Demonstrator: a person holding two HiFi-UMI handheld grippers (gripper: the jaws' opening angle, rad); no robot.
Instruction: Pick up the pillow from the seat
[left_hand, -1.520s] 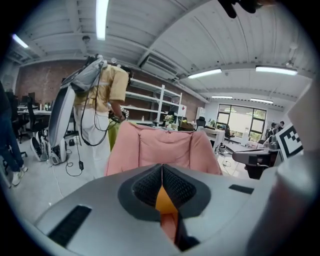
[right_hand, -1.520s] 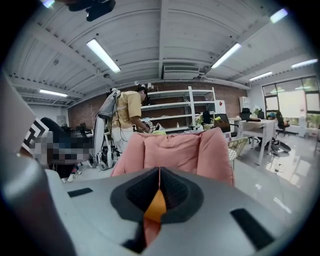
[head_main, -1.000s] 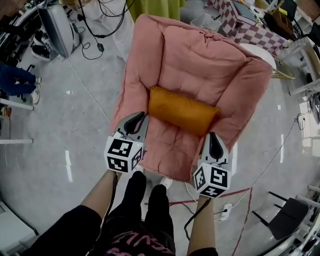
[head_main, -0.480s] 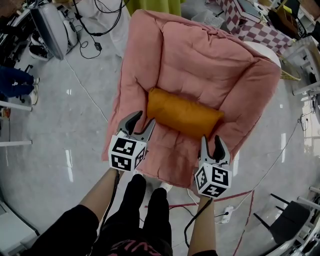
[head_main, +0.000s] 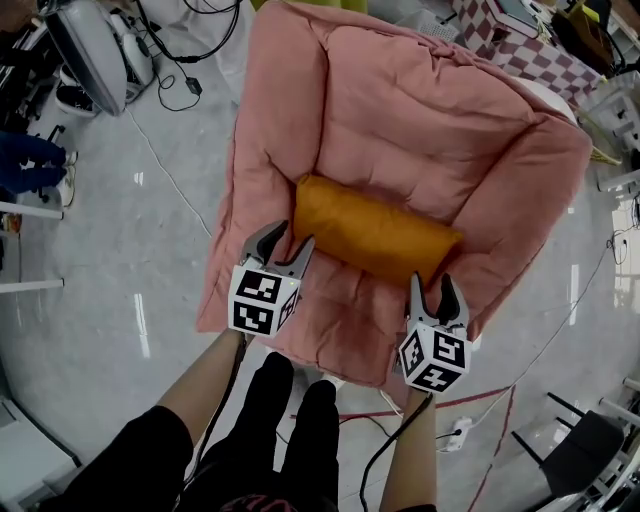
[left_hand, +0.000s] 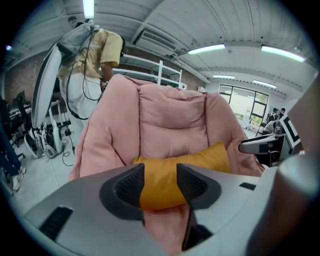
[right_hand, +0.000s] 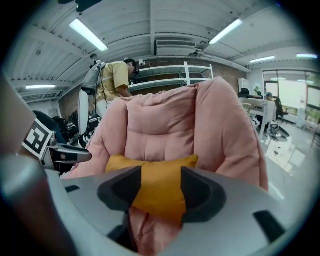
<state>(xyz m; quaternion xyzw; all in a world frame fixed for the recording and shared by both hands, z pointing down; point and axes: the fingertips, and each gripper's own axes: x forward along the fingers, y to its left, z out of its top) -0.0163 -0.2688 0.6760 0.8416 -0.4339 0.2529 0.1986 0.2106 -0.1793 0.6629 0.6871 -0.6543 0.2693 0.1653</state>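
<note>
Approach step: left gripper (head_main: 288, 240) and right gripper (head_main: 431, 290), jaws just opened and empty, face the orange pillow (head_main: 375, 232) on the pink armchair (head_main: 400, 110). Next: advance, clamp both ends.

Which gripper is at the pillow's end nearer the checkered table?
The right gripper: it faces the end of the pillow toward the checkered table; the left gripper faces the opposite end.

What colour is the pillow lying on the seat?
The pillow is orange-yellow, plain with no pattern; the head view shows it best, lying across the pink chair.
</note>
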